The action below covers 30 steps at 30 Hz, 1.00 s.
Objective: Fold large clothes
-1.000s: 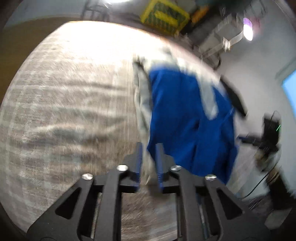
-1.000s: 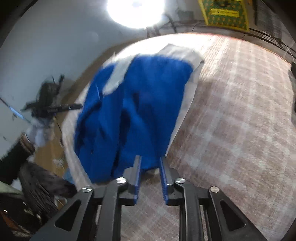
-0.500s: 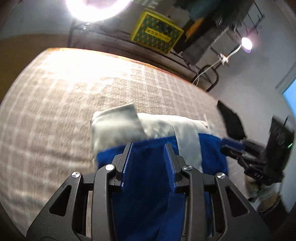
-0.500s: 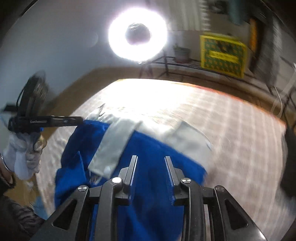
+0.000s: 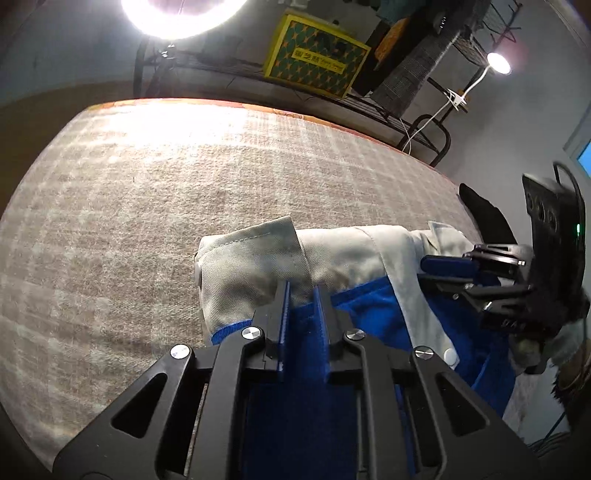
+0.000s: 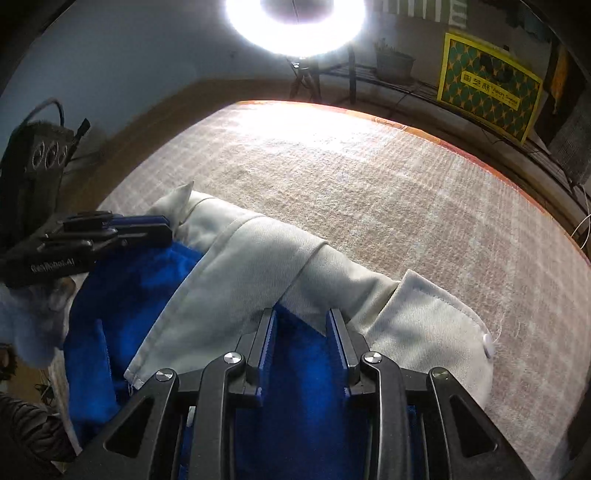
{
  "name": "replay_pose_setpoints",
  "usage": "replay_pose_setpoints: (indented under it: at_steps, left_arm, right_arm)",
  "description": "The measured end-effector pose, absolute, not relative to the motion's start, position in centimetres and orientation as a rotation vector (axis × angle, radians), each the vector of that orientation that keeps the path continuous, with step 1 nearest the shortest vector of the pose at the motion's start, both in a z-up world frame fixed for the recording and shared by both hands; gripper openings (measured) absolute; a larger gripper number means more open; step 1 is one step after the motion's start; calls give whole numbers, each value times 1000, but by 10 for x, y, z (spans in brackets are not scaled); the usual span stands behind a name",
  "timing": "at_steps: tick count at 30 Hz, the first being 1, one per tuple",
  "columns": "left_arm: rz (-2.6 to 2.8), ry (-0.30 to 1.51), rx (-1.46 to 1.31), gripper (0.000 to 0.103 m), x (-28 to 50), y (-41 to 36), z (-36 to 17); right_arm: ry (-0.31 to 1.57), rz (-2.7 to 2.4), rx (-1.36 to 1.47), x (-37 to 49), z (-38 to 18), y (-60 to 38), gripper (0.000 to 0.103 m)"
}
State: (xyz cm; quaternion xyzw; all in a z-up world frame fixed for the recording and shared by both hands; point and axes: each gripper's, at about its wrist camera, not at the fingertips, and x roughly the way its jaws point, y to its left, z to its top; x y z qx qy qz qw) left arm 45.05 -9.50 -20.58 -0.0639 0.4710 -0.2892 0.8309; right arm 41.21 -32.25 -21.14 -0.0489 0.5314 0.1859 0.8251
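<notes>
Where it lies bunched on the plaid-covered desk [image 5: 147,206], the jacket [image 5: 343,254] shows a pale grey twill shell folded over a bright blue fleece lining, with a cuff and white snap at one end. The left tool [image 5: 302,295] has just been closing its jaws, now narrow around the blue lining at the grey edge; whether the pads press it I cannot tell. The right tool [image 6: 300,321] stands wider over blue fleece, its grip likewise unclear. Bare desk stretches beyond the jacket to the far orange-trimmed edge; a ring light [image 6: 295,22] glares behind.
</notes>
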Motion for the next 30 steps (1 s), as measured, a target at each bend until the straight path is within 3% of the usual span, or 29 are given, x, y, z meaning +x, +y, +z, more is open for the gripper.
replay_pose_setpoints:
  at_steps: [8, 15, 22, 25, 26, 28, 29, 30]
  left_arm:
    - [-634, 1013, -251, 16, 418, -63, -180]
    - [-639, 1094, -169, 16, 388, -59, -209]
    - [-669, 1101, -167, 16, 375, -45, -207]
    - [-680, 1092, -299, 23, 369, -17, -203]
    - [-677, 1093, -350, 29, 369, -7, -203]
    - [-678, 1093, -500, 60, 375, 13, -205]
    - [-680, 1091, -567, 61, 377, 20, -207]
    - [-686, 1096, -635, 61, 381, 26, -210]
  right_arm:
    - [1032, 433, 127, 363, -157, -375, 28]
    - [1105, 370, 187, 302, -198, -404, 20]
    - [1159, 390, 126, 284, -207, -404, 19]
    - [1127, 411, 186, 273, -199, -417, 28]
    - [1102, 418, 224, 271, -195, -424, 37]
    - [1043, 415, 306, 268, -189, -437, 51]
    - [1015, 407, 352, 270, -188, -443, 62]
    - [1002, 398, 388, 271, -190, -448, 66]
